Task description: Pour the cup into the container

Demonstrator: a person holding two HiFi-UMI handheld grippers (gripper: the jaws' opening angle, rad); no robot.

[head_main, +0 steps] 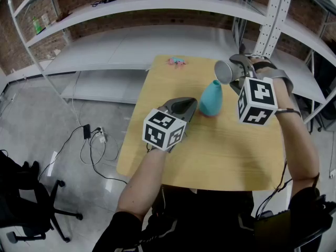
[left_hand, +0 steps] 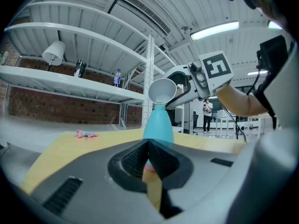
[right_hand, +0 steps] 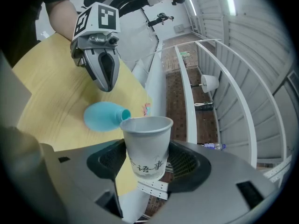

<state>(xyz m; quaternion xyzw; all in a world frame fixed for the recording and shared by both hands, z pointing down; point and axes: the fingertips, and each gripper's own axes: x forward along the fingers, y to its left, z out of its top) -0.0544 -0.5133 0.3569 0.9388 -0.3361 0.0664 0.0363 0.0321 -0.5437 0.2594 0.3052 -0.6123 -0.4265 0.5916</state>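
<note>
Where white shelving lines brick walls, a yellow table bears the container.

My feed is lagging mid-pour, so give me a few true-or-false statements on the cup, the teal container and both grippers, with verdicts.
1. The right gripper holds a white paper cup between its jaws. True.
2. The cup stands upright on the table. False: it is held tipped in the air, close to the mouth of the teal container.
3. The left gripper grips the teal container. False: its jaws are together and empty, with the container standing upright on the table beyond them.
4. A small pink thing lies near the table's far edge. True.
</note>
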